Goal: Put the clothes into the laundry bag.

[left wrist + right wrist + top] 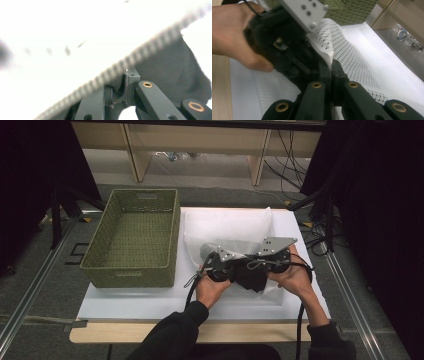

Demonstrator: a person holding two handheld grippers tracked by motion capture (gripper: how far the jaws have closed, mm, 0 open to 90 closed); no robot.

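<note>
Pinching the rim of a white mesh laundry bag (235,237) from both sides, the two grippers sit close together near the front right part of the desk (125,307), apparently to hold the bag's mouth so that the dark garment (252,277) bunched between the hands can be worked in or out — which of the two cannot be told.

In its own view the right gripper (331,65) has its jaws pressed together on a fold of the mesh, the netting rising straight out of the seam between them. The left gripper (125,75) is nearly closed as well; in its view a striped, zipper-like edge of the bag runs diagonally across the jaw tips with dark cloth behind it, and it looks clamped on that edge, though the blur leaves the contact a little uncertain.

From above, the left hand (210,287) cups its gripper from below and behind while the right hand (292,277) wraps its own from the outer side; both point inward and away from the person, the grey plates (275,245) on top tilted toward each other. The forearms, in dark sleeves, come in from the desk's front edge.

The bag lies spread over the white mat toward the back right. A green woven basket (117,270) stands empty at the left edge — a likely destination, by my judgement.
</note>
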